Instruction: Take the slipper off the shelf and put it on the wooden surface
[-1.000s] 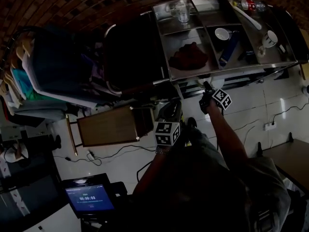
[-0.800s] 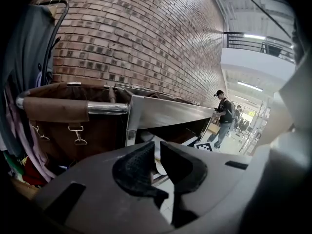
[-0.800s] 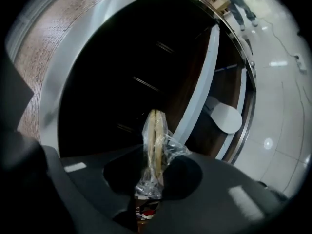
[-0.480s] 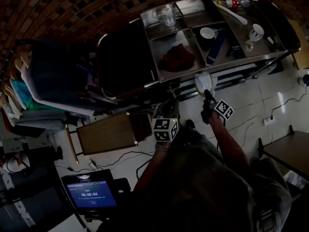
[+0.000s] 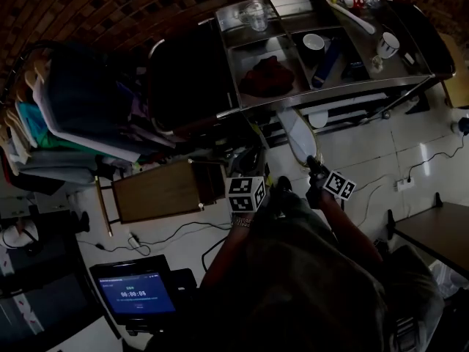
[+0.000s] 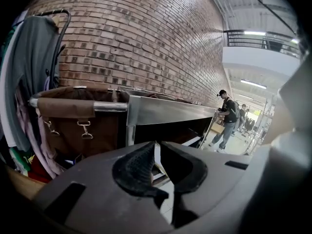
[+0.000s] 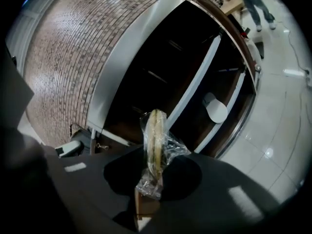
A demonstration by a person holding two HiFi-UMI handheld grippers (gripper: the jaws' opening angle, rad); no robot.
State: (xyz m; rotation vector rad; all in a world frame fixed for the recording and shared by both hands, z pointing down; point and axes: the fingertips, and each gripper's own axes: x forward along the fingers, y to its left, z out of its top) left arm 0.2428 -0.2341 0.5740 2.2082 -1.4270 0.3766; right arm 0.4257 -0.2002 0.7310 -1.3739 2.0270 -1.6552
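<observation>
My right gripper [image 5: 314,164] is shut on the heel end of a pale slipper [image 5: 296,132] in clear plastic wrap, which hangs in the air in front of the metal shelf unit [image 5: 370,86]. In the right gripper view the slipper [image 7: 155,133] stands edge-on between the jaws of the right gripper [image 7: 154,179]. The wooden surface [image 5: 165,190] lies low at the left. Just right of it my left gripper [image 5: 253,161] hovers, and the left gripper [image 6: 157,152] shows its jaws shut with nothing between them.
A second pale slipper [image 5: 319,118] lies on the lower shelf [image 7: 216,109]. The upper shelf holds a maroon cloth [image 5: 267,75], a cup [image 5: 314,42] and a glass [image 5: 256,17]. A dark laundry cart [image 5: 187,79], a tablet screen [image 5: 135,295] and floor cables [image 5: 176,233] surround me.
My right gripper has drawn back from the lower shelf toward me, bringing the slipper out into the open. The left gripper has hardly moved.
</observation>
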